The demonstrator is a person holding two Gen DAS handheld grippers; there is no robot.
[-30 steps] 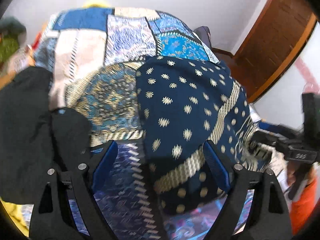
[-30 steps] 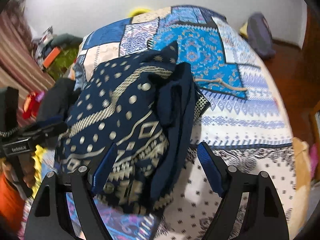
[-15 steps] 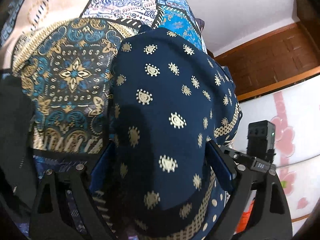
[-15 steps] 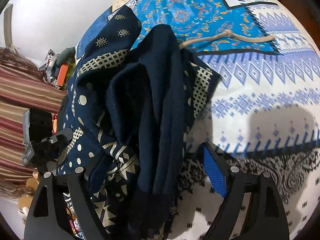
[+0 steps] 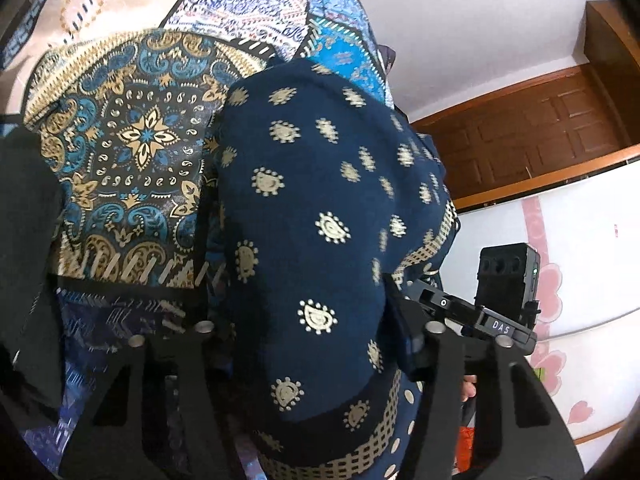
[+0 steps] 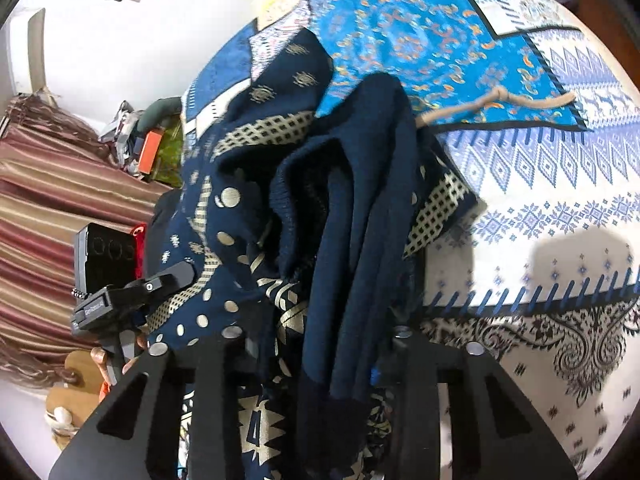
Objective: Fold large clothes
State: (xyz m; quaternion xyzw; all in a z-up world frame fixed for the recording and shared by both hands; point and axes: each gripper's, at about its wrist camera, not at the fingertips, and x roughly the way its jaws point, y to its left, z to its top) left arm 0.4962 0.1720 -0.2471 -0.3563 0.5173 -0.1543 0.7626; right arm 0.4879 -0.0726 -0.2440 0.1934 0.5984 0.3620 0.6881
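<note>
A large navy garment (image 5: 320, 208) with gold paisley dots and checked bands lies bunched on the patchwork bedspread (image 5: 132, 152). In the left wrist view it fills the space between the fingers of my left gripper (image 5: 316, 344), which closes on its hem. In the right wrist view the same garment (image 6: 344, 216) hangs in thick folds between the fingers of my right gripper (image 6: 320, 344), which grips it. A beige drawstring (image 6: 496, 104) trails from it over the bedspread (image 6: 560, 184). Each gripper shows in the other's view, the right one (image 5: 480, 316) and the left one (image 6: 120, 300).
A black cloth (image 5: 24, 248) lies at the left of the bed. A wooden door (image 5: 532, 136) and white wall stand beyond. A striped curtain (image 6: 60, 216) and clutter (image 6: 148, 136) sit at the bed's far left side.
Both grippers have moved down and forward into the garment and closed on it. The fabric now fills the gaps between the fingers and is bunched up higher.
</note>
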